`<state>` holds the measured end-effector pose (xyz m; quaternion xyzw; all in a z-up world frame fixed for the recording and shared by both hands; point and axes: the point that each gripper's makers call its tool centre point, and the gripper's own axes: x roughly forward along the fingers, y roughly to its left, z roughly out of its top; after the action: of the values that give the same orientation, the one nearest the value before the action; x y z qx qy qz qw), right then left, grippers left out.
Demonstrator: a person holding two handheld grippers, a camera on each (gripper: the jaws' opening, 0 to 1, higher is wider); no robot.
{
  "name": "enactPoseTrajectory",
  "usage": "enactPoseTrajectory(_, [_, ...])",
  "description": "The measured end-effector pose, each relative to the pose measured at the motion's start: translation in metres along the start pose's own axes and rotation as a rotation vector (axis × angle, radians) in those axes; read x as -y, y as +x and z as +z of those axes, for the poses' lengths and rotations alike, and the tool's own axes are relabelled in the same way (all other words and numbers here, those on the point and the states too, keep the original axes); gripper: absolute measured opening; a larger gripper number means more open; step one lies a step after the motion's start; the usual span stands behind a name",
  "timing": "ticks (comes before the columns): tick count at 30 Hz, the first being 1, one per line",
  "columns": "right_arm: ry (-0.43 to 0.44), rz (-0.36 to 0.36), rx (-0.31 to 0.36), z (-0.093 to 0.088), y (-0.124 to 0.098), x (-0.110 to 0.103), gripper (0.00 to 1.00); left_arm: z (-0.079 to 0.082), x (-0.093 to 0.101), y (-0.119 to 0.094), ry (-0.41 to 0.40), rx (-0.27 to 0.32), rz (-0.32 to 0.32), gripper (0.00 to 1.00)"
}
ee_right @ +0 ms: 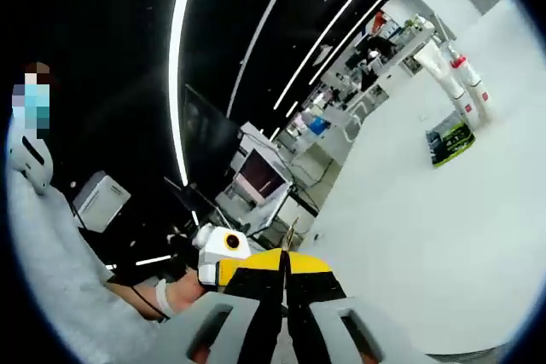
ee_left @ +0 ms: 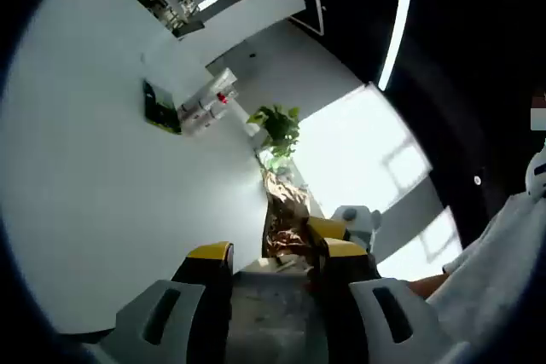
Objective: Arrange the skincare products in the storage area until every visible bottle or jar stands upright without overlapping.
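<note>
In the left gripper view, a few white bottles [ee_left: 207, 101], one with a red cap, stand in a cluster far off on the white table [ee_left: 102, 210]. A dark green box [ee_left: 160, 108] stands beside them. My left gripper [ee_left: 277, 253] is held well away from them, jaws open, nothing between its yellow tips. The right gripper [ee_left: 345, 226] shows just past it. In the right gripper view the same white bottles [ee_right: 456, 74] and green box [ee_right: 450, 138] sit far off on the table [ee_right: 426, 236]. My right gripper [ee_right: 284, 270] is shut on nothing, and the left gripper [ee_right: 223, 245] shows at its left.
A green potted plant [ee_left: 277, 130] stands at the table's edge beyond the left jaws. A person in grey clothing [ee_right: 51, 245] is at the left, with a sleeve [ee_left: 503, 253] at the right of the left gripper view. Desks and screens [ee_right: 264, 176] lie beyond the table.
</note>
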<state>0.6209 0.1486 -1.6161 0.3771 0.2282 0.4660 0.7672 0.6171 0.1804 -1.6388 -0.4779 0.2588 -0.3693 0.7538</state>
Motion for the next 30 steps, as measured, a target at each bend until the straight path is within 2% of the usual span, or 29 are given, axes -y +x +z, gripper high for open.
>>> enactPoseTrajectory(1, [0.011,0.008,0.009,0.0,0.001,-0.002,0.0,0.003,0.0,0.001,-0.013,0.026,0.002,0.26])
enactPoseTrajectory(2, [0.022,0.006,0.018,0.001,0.001,-0.002,0.0,0.002,0.004,0.001,-0.004,0.025,-0.022,0.21])
enactPoseTrajectory(4, [0.029,0.012,0.022,-0.001,0.004,-0.004,0.0,0.0,0.006,0.003,0.003,0.014,-0.022,0.15])
enactPoseTrajectory(7, [0.052,0.014,0.043,-0.001,0.007,-0.003,0.0,0.002,0.017,0.003,-0.017,0.028,-0.065,0.04])
enactPoseTrajectory(9, [0.093,0.027,0.061,0.001,0.009,-0.004,0.0,0.006,0.018,0.001,-0.04,0.046,-0.071,0.01])
enactPoseTrajectory(12, [0.09,0.038,0.051,0.001,0.012,-0.007,0.0,0.008,0.02,-0.003,-0.051,0.052,-0.066,0.0])
enactPoseTrajectory(17, [0.101,0.086,0.013,0.0,0.014,-0.018,0.0,0.011,0.031,-0.009,0.014,0.027,-0.092,0.0])
enactPoseTrajectory(19, [0.113,0.123,-0.039,-0.005,0.012,-0.022,0.0,0.01,0.033,-0.012,0.023,-0.005,-0.092,0.0])
enactPoseTrajectory(20, [0.091,0.137,-0.066,-0.007,0.012,-0.023,0.0,0.009,0.033,-0.013,0.028,-0.012,-0.091,0.0])
enactPoseTrajectory(21, [0.082,0.143,-0.077,-0.008,0.011,-0.023,0.03,0.007,0.033,-0.015,0.05,-0.042,-0.083,0.0])
enactPoseTrajectory(23, [0.12,0.162,-0.098,-0.005,0.01,-0.023,0.17,-0.003,0.03,-0.021,0.082,-0.118,-0.066,0.0])
enactPoseTrajectory(25, [0.113,0.168,-0.114,-0.001,0.008,-0.021,0.2,-0.008,0.032,-0.025,0.107,-0.16,-0.07,0.0])
enactPoseTrajectory(27, [0.073,0.177,-0.193,-0.004,0.003,-0.018,0.21,-0.018,0.038,-0.029,0.109,-0.225,-0.097,0.0])
enactPoseTrajectory(28, [0.045,0.182,-0.264,-0.01,0.0,-0.017,0.23,-0.025,0.041,-0.029,0.1,-0.27,-0.108,0.0])
enactPoseTrajectory(30, [-0.015,0.211,-0.363,-0.017,-0.004,-0.022,0.23,-0.036,0.043,-0.029,0.14,-0.336,-0.108,0.0])
